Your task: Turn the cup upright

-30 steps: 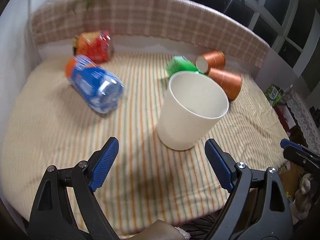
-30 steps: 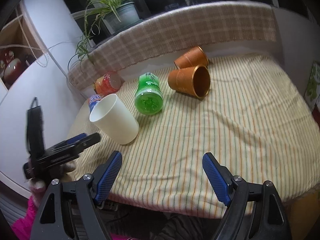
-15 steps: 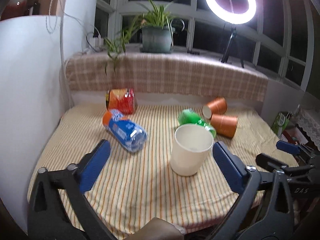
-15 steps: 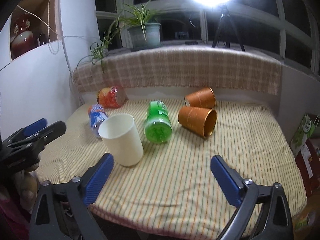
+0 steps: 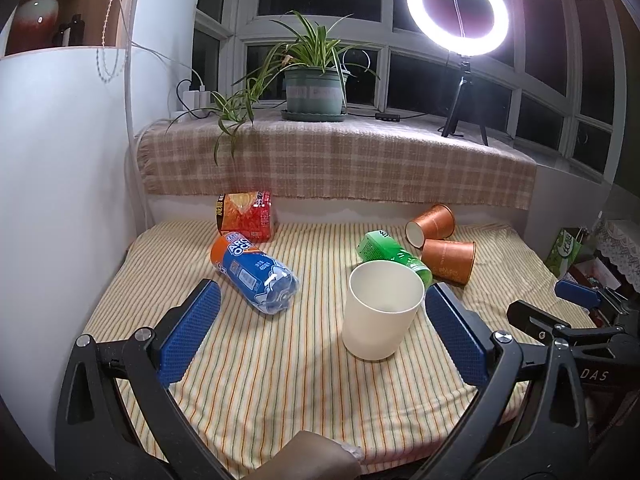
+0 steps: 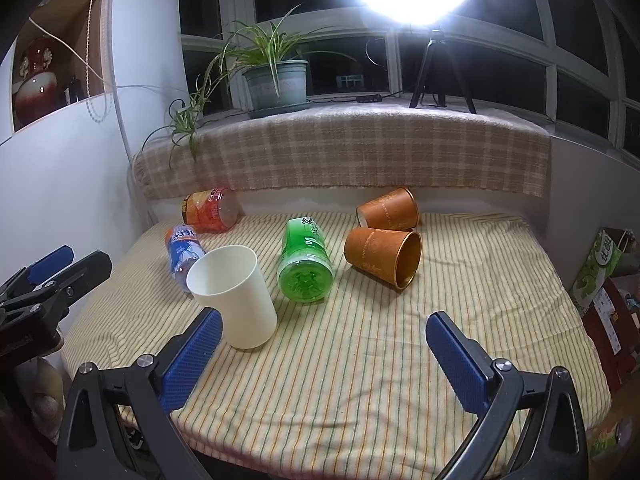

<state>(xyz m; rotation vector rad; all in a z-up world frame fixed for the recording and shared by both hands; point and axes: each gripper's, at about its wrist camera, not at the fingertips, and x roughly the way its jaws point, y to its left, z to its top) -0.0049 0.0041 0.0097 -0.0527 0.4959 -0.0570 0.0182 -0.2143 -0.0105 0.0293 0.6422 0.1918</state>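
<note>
White cup [image 5: 382,309] already stands mouth-up and empty on the striped cloth [image 5: 280,380], axis vertical, nearer our left gripper [image 5: 320,334], whose jaws gape around nothing; rightward, two orange cups [image 6: 384,255] lie sideways, nearer our right gripper [image 6: 324,356], likewise spread.
</note>
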